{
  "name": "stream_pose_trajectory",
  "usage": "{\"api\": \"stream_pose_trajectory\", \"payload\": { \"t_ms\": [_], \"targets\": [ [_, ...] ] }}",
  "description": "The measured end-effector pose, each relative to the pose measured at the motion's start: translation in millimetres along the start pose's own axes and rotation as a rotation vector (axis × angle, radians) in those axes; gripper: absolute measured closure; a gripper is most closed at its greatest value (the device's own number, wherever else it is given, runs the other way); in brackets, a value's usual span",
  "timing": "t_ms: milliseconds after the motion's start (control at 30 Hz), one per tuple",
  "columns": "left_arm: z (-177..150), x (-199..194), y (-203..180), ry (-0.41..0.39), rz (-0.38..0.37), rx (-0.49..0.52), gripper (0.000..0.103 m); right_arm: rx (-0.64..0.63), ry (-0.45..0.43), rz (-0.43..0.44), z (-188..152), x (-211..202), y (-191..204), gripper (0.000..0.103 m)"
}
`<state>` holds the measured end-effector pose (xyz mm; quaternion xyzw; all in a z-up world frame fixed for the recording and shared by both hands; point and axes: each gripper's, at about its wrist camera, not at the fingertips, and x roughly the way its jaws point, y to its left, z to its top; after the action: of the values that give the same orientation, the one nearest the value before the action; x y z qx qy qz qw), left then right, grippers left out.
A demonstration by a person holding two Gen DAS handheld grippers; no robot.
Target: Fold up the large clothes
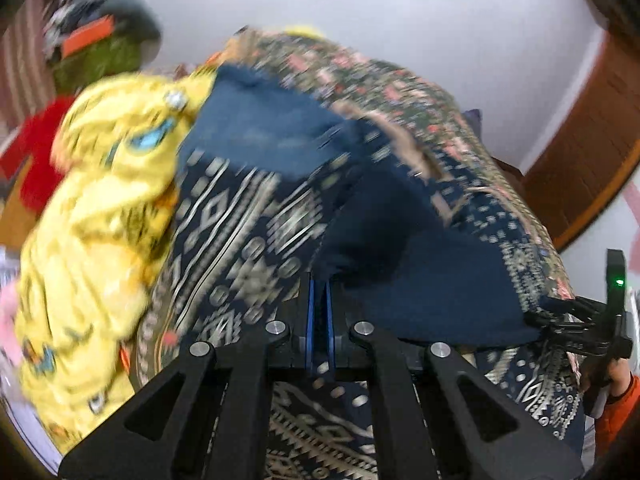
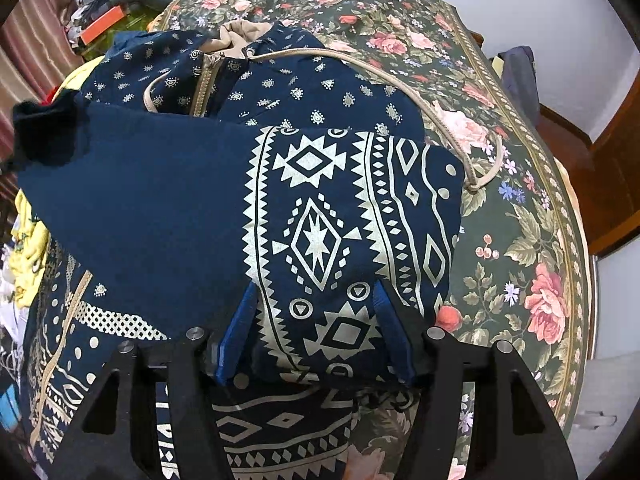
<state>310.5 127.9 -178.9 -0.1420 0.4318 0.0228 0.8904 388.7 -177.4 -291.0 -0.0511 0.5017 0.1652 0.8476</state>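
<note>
A large navy garment with a cream geometric print and a beige cord lies partly folded on a floral bedspread. My right gripper is open. The printed fold lies across the gap between its blue fingers. In the blurred left wrist view my left gripper is shut on the edge of a plain navy flap of the garment. That flap stretches rightward to the right gripper, which a hand in an orange sleeve holds.
A yellow printed garment is heaped left of the navy one, with a red cloth behind it. Clutter and an orange box sit at the far left. Brown wooden furniture stands against the white wall on the right.
</note>
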Motion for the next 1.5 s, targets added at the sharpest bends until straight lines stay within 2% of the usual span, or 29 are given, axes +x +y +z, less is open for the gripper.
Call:
{"api": "stream_pose_trajectory", "payload": {
  "t_ms": [133, 233, 467, 533, 567, 633, 667, 733, 800, 900, 1067, 1200, 1300, 1333, 1367, 1400, 1500],
  "targets": [
    [-18, 18, 31, 0.054, -0.043, -0.115, 0.098, -0.021, -0.002, -0.013, -1, 1, 6, 0.045],
    [-31, 30, 43, 0.081, -0.049, -0.165, 0.098, -0.029, -0.004, -0.021, -2, 1, 9, 0.045],
    [-49, 16, 47, 0.008, -0.078, -0.207, 0.098, -0.027, -0.002, -0.016, -3, 2, 7, 0.044],
    [-51, 17, 51, 0.011, -0.080, -0.226, 0.098, -0.029, 0.000, -0.021, -2, 2, 8, 0.044],
    [-53, 20, 53, 0.024, -0.048, -0.228, 0.098, -0.031, 0.001, -0.025, -1, 2, 8, 0.044],
    [-54, 28, 56, 0.048, 0.096, -0.198, 0.098, -0.032, 0.003, -0.034, -1, 2, 10, 0.044],
    [-55, 34, 61, 0.071, 0.142, -0.186, 0.098, -0.031, 0.003, -0.034, -1, 2, 9, 0.044],
    [-60, 39, 71, 0.107, 0.118, -0.208, 0.098, -0.028, 0.004, -0.032, -1, 1, 9, 0.043],
    [-61, 38, 74, 0.122, 0.136, -0.197, 0.098, -0.028, 0.006, -0.032, -1, 1, 9, 0.043],
    [-58, 27, 70, 0.116, 0.174, -0.134, 0.098, -0.034, 0.012, -0.037, 0, -2, 9, 0.043],
    [-39, 4, 47, 0.089, 0.162, -0.028, 0.097, -0.042, -0.032, -0.038, 10, -22, 10, 0.043],
    [-8, -21, 16, 0.013, 0.158, 0.083, 0.090, -0.043, -0.098, -0.032, 21, -44, 10, 0.043],
    [15, -42, -8, -0.078, 0.155, 0.146, 0.065, -0.043, -0.150, -0.028, 30, -61, 10, 0.043],
    [21, -48, -14, -0.107, 0.150, 0.163, 0.053, -0.043, -0.163, -0.025, 33, -64, 10, 0.043],
    [26, -53, -21, -0.130, 0.145, 0.179, 0.047, -0.043, -0.181, -0.021, 38, -69, 11, 0.043],
    [35, -57, -31, -0.159, 0.141, 0.205, 0.047, -0.044, -0.190, -0.019, 41, -70, 10, 0.043],
    [57, -53, -54, -0.174, 0.118, 0.244, 0.047, -0.050, -0.216, -0.020, 56, -74, 13, 0.043]
  ]
}}
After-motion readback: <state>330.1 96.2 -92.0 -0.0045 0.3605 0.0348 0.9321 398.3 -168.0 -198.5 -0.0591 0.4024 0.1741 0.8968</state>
